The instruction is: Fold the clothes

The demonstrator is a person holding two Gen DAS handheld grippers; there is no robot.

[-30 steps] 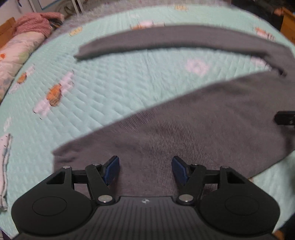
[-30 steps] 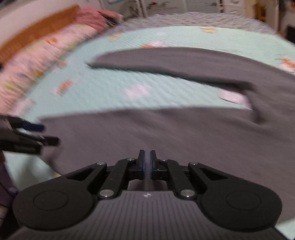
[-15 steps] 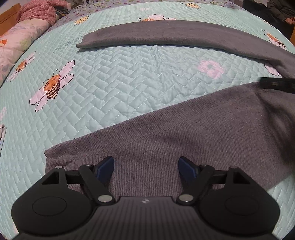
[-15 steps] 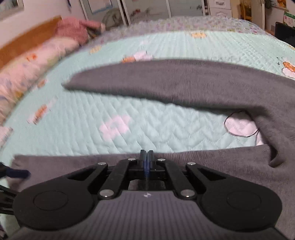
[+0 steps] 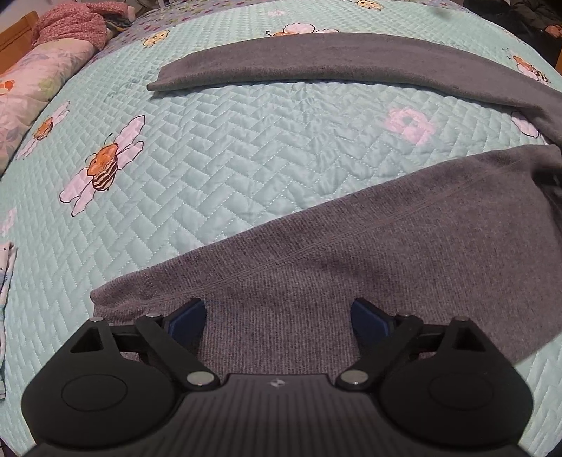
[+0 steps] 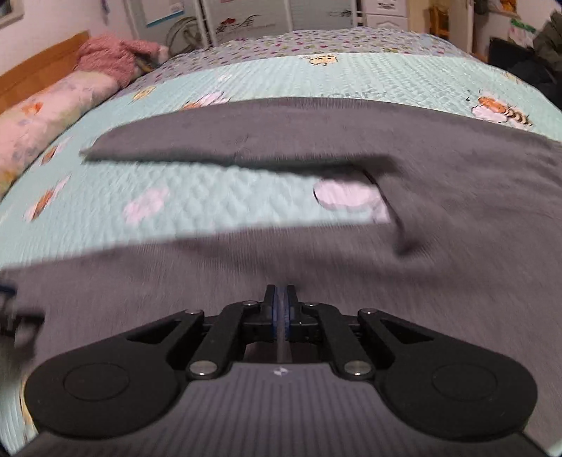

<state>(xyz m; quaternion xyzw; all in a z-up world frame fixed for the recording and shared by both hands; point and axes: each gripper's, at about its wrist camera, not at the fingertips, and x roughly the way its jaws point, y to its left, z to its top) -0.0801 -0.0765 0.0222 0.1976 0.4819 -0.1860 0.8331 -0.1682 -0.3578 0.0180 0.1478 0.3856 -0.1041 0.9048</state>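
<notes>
The left gripper (image 5: 277, 316) jaws are opening over the gray sweater (image 5: 351, 274); the right gripper (image 6: 281, 298) jaws are closed, probably empty. Next: grabbing the sleeve (image 5: 316, 59).

Premises: a bedroom in a private home. The work surface is a bed covered by a mint-green quilted bedspread (image 5: 246, 147) printed with bees and white flowers, with a purple floral border at its far edge. A wooden headboard (image 6: 42, 66) runs along the left side. Against it lie a long pillow in a pale floral cover (image 6: 52, 105) and a bundled pink blanket (image 6: 112, 58). Behind the bed stand white wardrobe doors (image 6: 316, 15) with a poster and drawings stuck on them. A grey knitted sweater (image 5: 386, 253) lies spread on the bedspread. Dark clutter at the right edge of the right wrist view is too blurred to identify.
</notes>
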